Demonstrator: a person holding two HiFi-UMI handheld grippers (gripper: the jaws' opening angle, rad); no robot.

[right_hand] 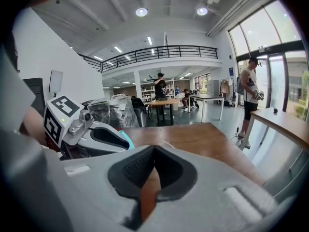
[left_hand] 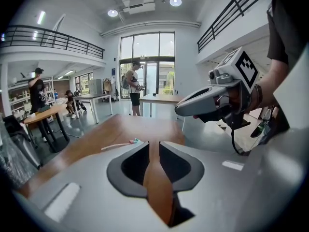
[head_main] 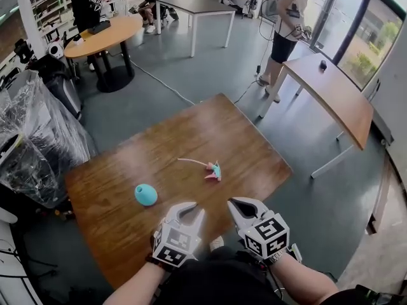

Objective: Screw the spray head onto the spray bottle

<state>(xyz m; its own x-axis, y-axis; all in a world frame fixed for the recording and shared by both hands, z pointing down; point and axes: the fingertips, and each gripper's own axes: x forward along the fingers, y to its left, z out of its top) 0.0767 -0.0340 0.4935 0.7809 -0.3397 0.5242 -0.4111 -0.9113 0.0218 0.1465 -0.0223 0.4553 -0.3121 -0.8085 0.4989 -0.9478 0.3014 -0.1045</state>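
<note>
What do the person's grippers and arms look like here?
Both the left gripper and right gripper have light grey, beak-shaped jaws lined with dark pads, and each carries a white cube printed with black square markers. A black cable hangs under the right one. The forearms are bare; a black short sleeve shows.

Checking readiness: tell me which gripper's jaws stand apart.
The left gripper: a narrow gap shows between its jaws, nothing in it. The right gripper has jaws that meet at the tips.
</note>
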